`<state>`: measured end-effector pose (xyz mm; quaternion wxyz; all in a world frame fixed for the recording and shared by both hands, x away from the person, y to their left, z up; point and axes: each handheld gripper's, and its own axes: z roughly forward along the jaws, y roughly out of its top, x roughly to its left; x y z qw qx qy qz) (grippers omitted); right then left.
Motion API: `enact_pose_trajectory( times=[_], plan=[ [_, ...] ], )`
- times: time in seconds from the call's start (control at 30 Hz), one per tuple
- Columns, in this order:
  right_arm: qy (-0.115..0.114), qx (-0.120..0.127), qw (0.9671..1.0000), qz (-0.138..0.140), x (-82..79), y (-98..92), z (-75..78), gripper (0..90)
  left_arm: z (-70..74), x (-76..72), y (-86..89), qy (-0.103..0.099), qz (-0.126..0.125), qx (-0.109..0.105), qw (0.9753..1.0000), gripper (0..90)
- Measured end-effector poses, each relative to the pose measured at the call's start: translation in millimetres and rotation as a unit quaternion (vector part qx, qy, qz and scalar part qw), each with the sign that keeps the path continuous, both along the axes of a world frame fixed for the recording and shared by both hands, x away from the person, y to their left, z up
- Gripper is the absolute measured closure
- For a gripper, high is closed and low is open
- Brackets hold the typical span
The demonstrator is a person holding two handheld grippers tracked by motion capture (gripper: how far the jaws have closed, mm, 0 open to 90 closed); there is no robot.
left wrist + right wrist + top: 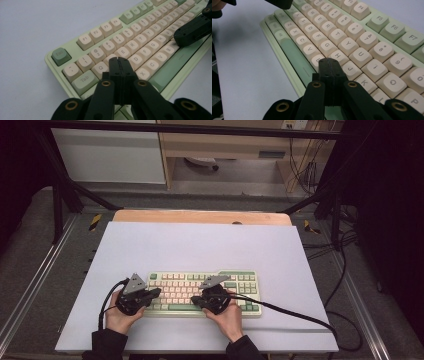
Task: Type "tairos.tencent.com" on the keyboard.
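A pale green keyboard [240,290] with cream and green keys lies on the white table sheet [200,245]. My left gripper [159,292] is over the keyboard's left end, its black jaws shut together with nothing between them, tips [119,60] above the keys between Q and D on the keyboard [82,45]. My right gripper [196,299] is shut too, hovering over the lower middle rows; its tips [329,60] sit just above the keys near B, H and J of the keyboard [287,47]. The other gripper's jaw tip [192,31] shows at the right of the left gripper view.
A wooden table edge [200,216] shows behind the sheet. A black cable [295,312] trails right from the right gripper across the sheet. Metal frame rails [35,270] flank the table, with floor cables [345,250] at the right.
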<state>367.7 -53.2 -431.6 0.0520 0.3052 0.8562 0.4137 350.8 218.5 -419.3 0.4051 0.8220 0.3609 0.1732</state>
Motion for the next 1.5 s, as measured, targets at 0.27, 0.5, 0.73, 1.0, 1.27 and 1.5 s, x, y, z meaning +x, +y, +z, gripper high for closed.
enact_pose_trajectory(
  times=[0.27,0.5,0.73,1.0,1.27,1.5],
  plan=[
    [-0.009,0.006,0.9999,0.001,-0.9,-5.0,9.7,90.0,0.5,-0.4,0.0,-0.001,-0.001,-0.001,1.0,89.8],
    [-0.017,0.0,0.9999,-0.002,-1.3,-11.5,19.6,90.0,0.7,-0.7,-0.7,-0.001,-0.002,-0.001,1.0,89.8],
    [-0.019,-0.003,0.9998,-0.005,-1.4,-19.8,26.1,90.0,1.4,-1.2,-1.4,-0.001,-0.003,-0.003,1.0,89.8],
    [-0.018,-0.002,0.9997,-0.017,-1.2,-36.3,26.1,90.0,0.9,-1.3,-3.9,0.001,-0.006,-0.002,1.0,89.8],
    [-0.02,-0.002,0.9995,-0.024,-2.0,-49.4,27.1,90.0,1.8,-2.5,-8.7,0.0,-0.012,-0.002,0.9999,89.8],
    [-0.019,0.0,0.9992,-0.035,-4.5,-62.9,25.9,90.0,0.9,-3.4,-16.8,0.002,-0.021,0.0,0.9998,89.8]
  ],
)
